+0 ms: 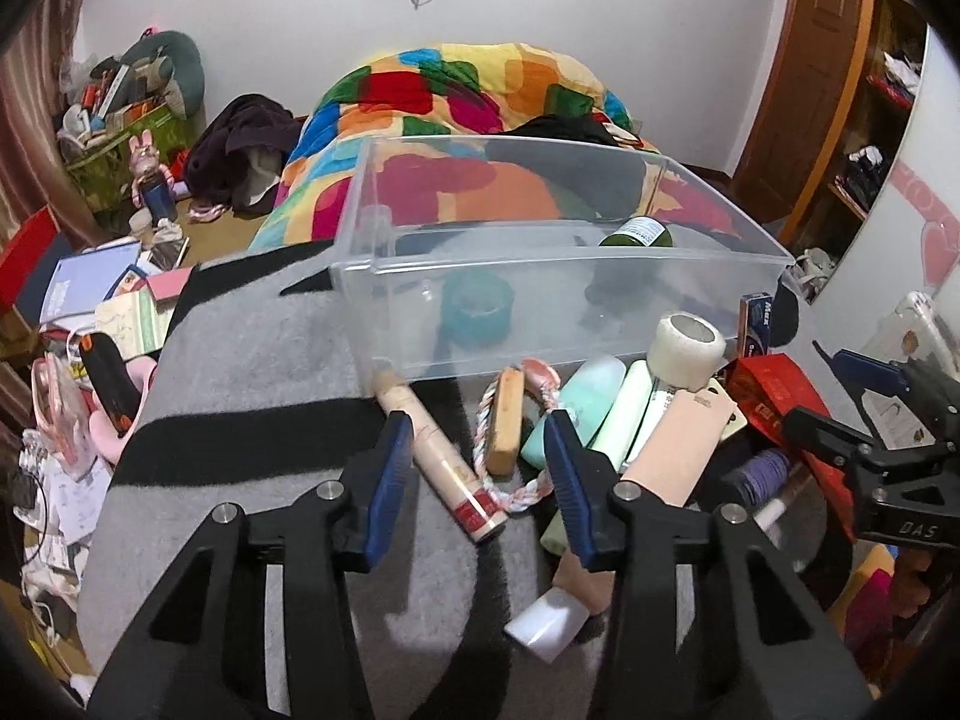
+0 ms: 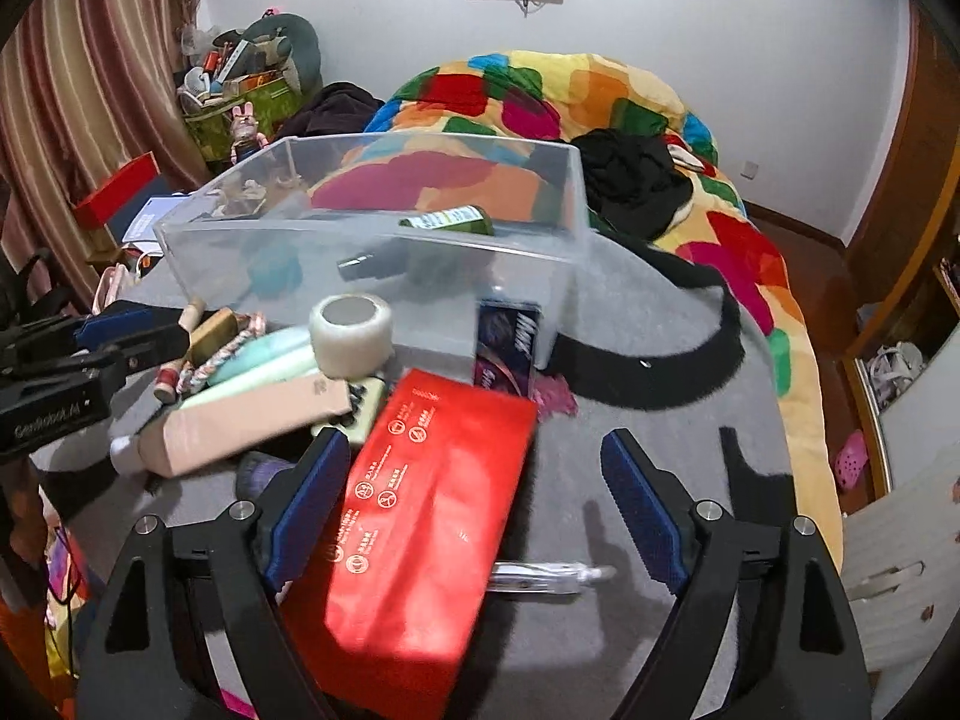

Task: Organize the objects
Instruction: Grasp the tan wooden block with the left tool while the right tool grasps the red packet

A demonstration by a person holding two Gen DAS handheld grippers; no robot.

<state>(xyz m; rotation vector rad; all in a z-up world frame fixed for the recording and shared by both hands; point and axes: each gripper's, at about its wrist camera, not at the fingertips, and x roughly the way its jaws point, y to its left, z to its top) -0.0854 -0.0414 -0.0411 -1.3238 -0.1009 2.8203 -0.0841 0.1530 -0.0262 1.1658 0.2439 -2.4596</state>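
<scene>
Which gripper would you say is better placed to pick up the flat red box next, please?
Probably the right gripper: its open jaws already straddle the flat red box, while the left gripper is over the cream tube.

- left gripper (image 1: 477, 438): black angular plastic frame, blue ribbed finger pads, round silver screws.
- right gripper (image 2: 477, 456): matching black frame, blue pads, silver screws, raised lettering on body.

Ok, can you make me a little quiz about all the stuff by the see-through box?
1. True or false: the green bottle lies inside the clear bin.
2. Which thing lies between the right gripper fingers: A red box, B tape roll, C rope toy?
3. Fill in: both grippers, the left gripper too, are ____.

Key: 1 true; 2 A; 3 open.
</scene>
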